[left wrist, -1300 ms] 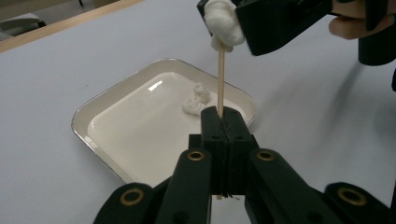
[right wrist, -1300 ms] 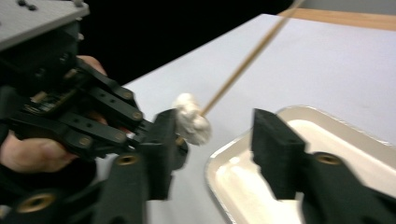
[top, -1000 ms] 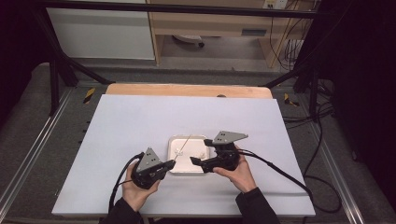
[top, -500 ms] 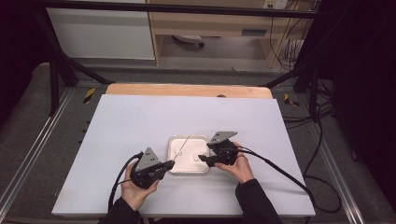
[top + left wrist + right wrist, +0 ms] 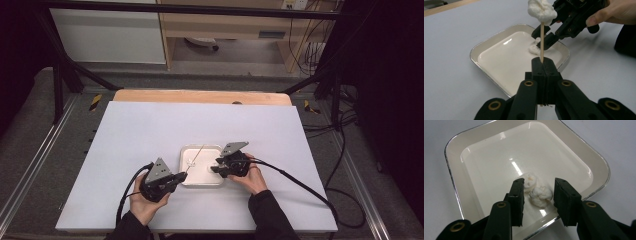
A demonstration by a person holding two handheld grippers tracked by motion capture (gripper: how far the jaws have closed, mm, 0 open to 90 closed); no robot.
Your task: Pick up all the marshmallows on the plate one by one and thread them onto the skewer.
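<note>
White table (image 5: 150,135), wooden far edge (image 5: 200,96).

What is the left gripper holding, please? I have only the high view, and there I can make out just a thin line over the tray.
Observer: The left gripper is shut on a thin wooden skewer, which runs straight out from between its jaws.
Operator: Thank you. Is there anything on the skewer?
Observer: Yes, a fluffy white lump sits on its far end.
Operator: And is the right gripper holding something?
Observer: No. The right gripper is open, with its jaws on either side of two small white pieces that lie in the tray.
</note>
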